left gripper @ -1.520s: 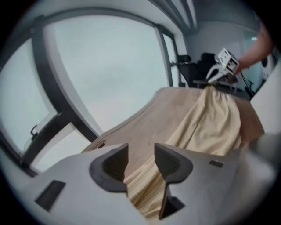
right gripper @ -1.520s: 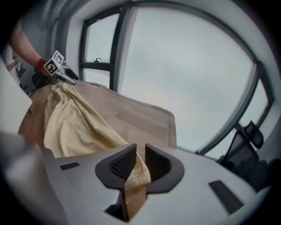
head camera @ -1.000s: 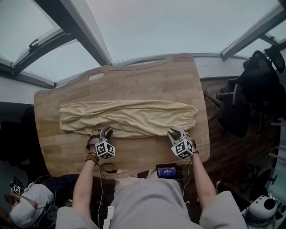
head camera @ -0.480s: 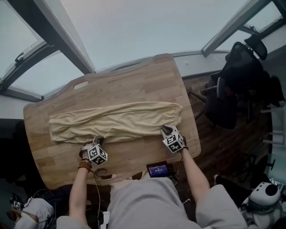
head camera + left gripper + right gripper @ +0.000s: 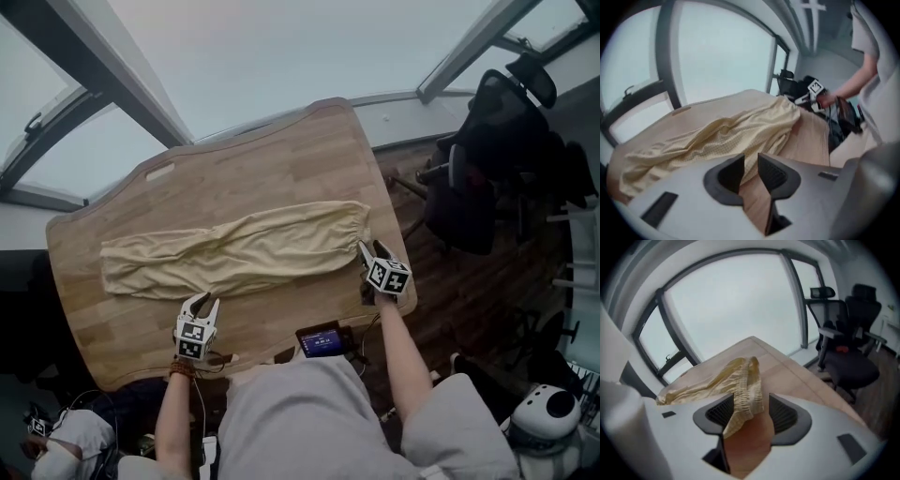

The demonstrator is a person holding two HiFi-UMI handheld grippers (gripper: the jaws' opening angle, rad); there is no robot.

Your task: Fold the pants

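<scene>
Pale yellow pants (image 5: 234,253) lie folded lengthwise across the wooden table (image 5: 262,169), with the elastic waistband at the right end. My left gripper (image 5: 199,302) hovers just short of the pants' near edge. Its jaws are opening, and in the left gripper view (image 5: 751,161) only bare wood shows in the narrow gap, with the cloth (image 5: 731,136) beyond the tips. My right gripper (image 5: 373,251) is at the waistband end, its jaws opening wide. The waistband corner (image 5: 747,380) lies loose between the right gripper's (image 5: 751,399) pads, not pressed by them.
A black office chair (image 5: 487,159) stands off the table's right end, also visible in the right gripper view (image 5: 853,357). A small device with a lit screen (image 5: 321,340) sits at the table's near edge by my lap. Window frames run behind the table.
My right gripper moved right from the pants' near edge to the waistband end, rolled, and opened. My left gripper drew back from the cloth edge toward me and rolled.
</scene>
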